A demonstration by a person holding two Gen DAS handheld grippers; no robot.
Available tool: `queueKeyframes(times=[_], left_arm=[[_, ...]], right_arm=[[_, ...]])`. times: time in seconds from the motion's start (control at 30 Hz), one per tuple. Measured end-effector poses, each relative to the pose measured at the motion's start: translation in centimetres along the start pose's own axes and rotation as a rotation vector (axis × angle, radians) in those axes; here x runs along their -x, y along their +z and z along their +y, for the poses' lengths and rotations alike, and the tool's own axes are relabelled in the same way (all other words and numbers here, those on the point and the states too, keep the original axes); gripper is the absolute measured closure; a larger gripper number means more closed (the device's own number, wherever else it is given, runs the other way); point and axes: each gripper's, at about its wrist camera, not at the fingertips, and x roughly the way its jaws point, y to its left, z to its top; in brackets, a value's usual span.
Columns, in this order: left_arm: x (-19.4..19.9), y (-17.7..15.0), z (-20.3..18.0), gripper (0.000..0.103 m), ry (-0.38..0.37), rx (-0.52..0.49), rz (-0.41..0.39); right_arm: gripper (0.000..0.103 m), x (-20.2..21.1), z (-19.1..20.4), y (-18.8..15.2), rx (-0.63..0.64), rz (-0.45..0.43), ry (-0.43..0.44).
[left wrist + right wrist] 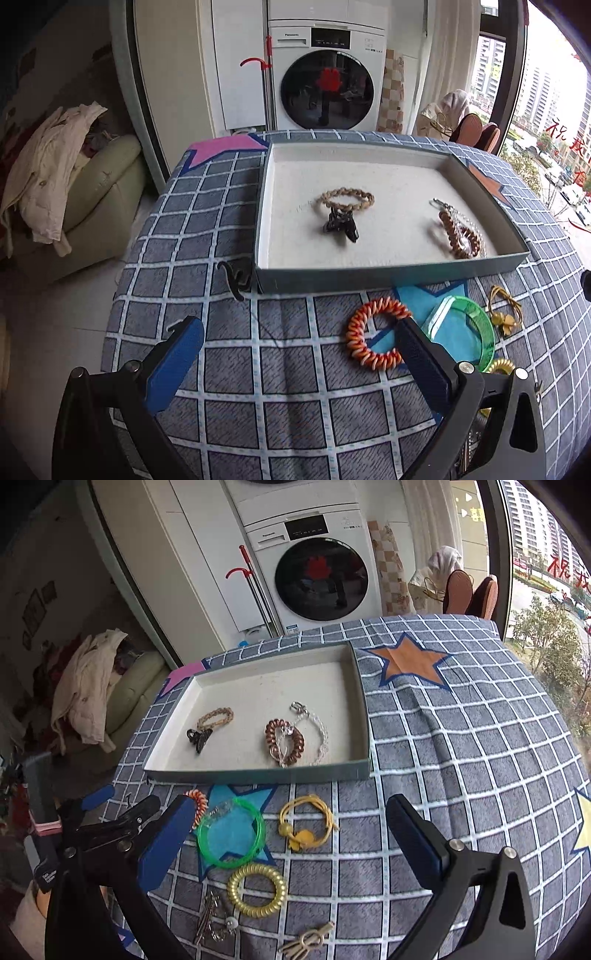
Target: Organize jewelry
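Tilted down over the checked-cloth worktop [461,738]: left gripper [301,341] and right gripper [291,829], both spread wide, gripping nothing. In the shallow tray [369,275]: braided bracelet [345,199], dark claw clip [341,227], coiled brown band [284,742]. Only in the right view: yellow coil [256,895], perhaps a wooden clip [310,939].

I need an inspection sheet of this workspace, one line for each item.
Surface: checked cloth with star patches.
Job's things: tray holds a tan braid, dark clip, brown coil and clear chain; green bangle, yellow tie, yellow coil and orange coil lie outside.
Clutter: black clip touches the tray.
Grippers: left gripper, right gripper open, empty.
Cables: nothing seen.
Surroundings: washer, sofa, window.
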Motion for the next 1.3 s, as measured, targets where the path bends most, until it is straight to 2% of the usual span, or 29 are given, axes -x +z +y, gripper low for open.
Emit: queueKeyframes(times=[0.2, 0.37, 0.83, 1.1, 1.23, 1.3], left_arm=[[-0.6, -1.6, 0.0, 0.000, 0.019, -0.003, 0.027], [-0.6, -1.6, -0.3, 0.000, 0.026, -0.005, 0.022], [-1.8, -0.6, -1.6, 0.000, 0.016, -0.018, 0.043], [-2.5, -0.4, -2.4, 0.000, 0.018, -0.041, 0.049], [-2.6, -0.3, -2.5, 0.000, 0.016, -0.040, 0.044], [-2.6, -0.3, -2.5, 0.000, 0.013, -0.039, 0.042]], right_arm=[[0.000, 0.4, -0.8, -4.8, 0.024, 0.073, -0.058], [0.000, 0.6, -0.8, -7.6, 0.064, 0.106, -0.105], [0.000, 0.3, -0.4, -8.8, 0.055, 0.119, -0.145], [0.011, -0.6, -0.1, -8.8, 0.049, 0.136, -0.165], [0.023, -1.1, -0.2, -8.8, 0.036, 0.148, -0.174], [0.025, -1.3, 0.0, -8.9, 0.038, 0.142, -0.187]])
